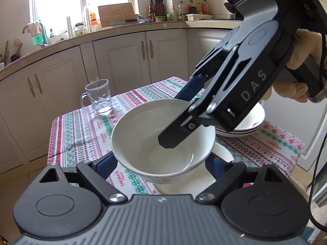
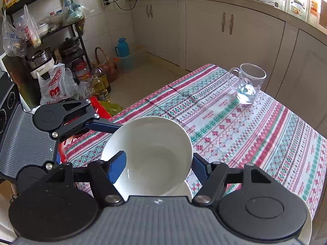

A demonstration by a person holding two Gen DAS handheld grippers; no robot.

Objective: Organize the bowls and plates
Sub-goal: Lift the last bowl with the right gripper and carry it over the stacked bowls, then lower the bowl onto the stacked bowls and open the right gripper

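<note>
On the striped tablecloth, a glass mug is standing at ten o'clock in the left wrist view, well apart from the dishes. At the centre, a white bowl is hanging tilted above the cloth, over another white dish at about five o'clock. The left gripper is flanking the bowl's lower body with its jaws fairly wide; whether its pads are pressing on it cannot be told. From two o'clock the right gripper, held by a gloved hand, is reaching down and pinching the bowl's wall, one finger inside and one outside. A stack of plates is sitting at three o'clock behind it.
</note>
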